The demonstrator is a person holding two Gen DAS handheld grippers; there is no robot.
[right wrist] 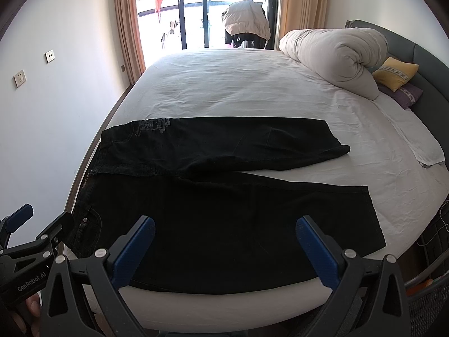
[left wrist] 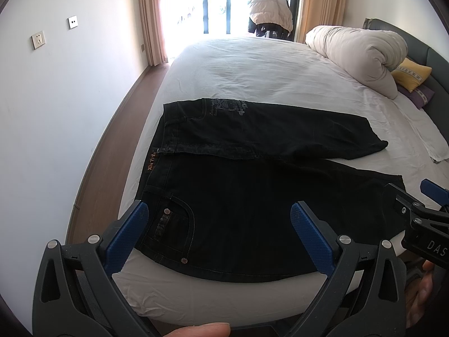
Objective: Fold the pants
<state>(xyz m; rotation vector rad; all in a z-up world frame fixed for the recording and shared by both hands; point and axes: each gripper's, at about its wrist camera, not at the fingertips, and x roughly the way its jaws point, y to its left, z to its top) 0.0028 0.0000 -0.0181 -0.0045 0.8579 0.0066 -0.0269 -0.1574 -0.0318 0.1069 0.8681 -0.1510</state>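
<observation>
Black jeans point(left wrist: 238, 196) lie flat on the white bed, waistband at the left, both legs spread to the right in a V. They also show in the right wrist view point(right wrist: 224, 224). My left gripper point(left wrist: 219, 224) is open and empty, hovering over the near waistband and front pocket. My right gripper point(right wrist: 224, 241) is open and empty, hovering over the near leg at the bed's front edge. Each gripper shows at the side of the other's view: the right one point(left wrist: 415, 202) and the left one point(right wrist: 42, 224).
The white bed sheet point(left wrist: 266, 70) stretches behind the jeans. A rolled duvet point(left wrist: 359, 53) and yellow pillow point(left wrist: 412, 74) lie at the far right by the grey headboard. A wall with sockets point(left wrist: 38, 39) stands left. A window and curtains are at the back.
</observation>
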